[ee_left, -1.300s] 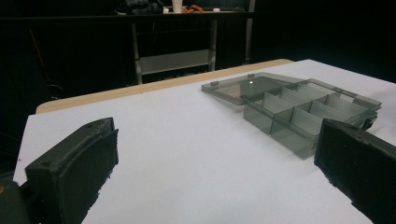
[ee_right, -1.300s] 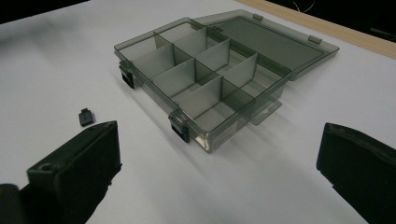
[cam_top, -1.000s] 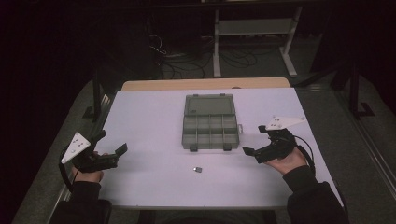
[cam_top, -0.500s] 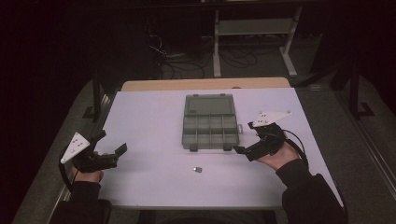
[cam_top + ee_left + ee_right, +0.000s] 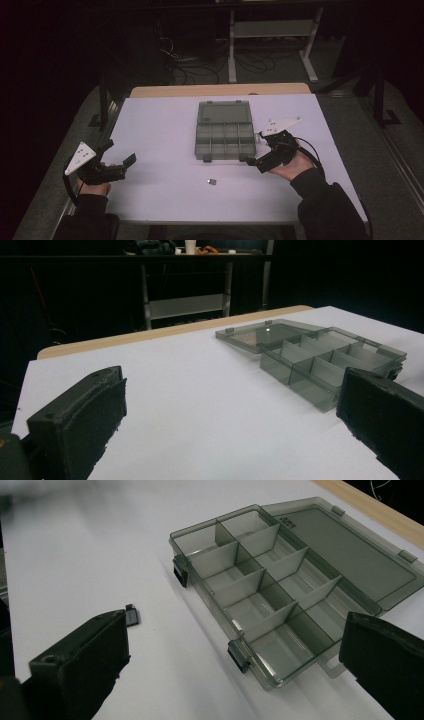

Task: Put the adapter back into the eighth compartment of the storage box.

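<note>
A grey see-through compartment box (image 5: 225, 141) lies open mid-table, its lid (image 5: 223, 112) flat behind it and its compartments empty. A small dark part (image 5: 212, 182) rests on the table in front of the box. My right gripper (image 5: 256, 150) is open at the box's front right corner. In the right gripper view the box (image 5: 260, 585) lies between and beyond the open jaws of that gripper (image 5: 232, 665), and the small part (image 5: 132, 615) sits by the left jaw. My left gripper (image 5: 119, 153) is open near the table's left edge, holding nothing. The left gripper view has the box (image 5: 320, 365) ahead to the right.
The white table top (image 5: 160, 130) ends in a wooden strip (image 5: 220, 90) at the back. Beyond it, a metal shelf frame (image 5: 272, 30) and cables (image 5: 185, 65) stand on the dark floor.
My right gripper has moved left and slightly forward, up to the box's front right corner. The left gripper, the box and the small part have not moved.
</note>
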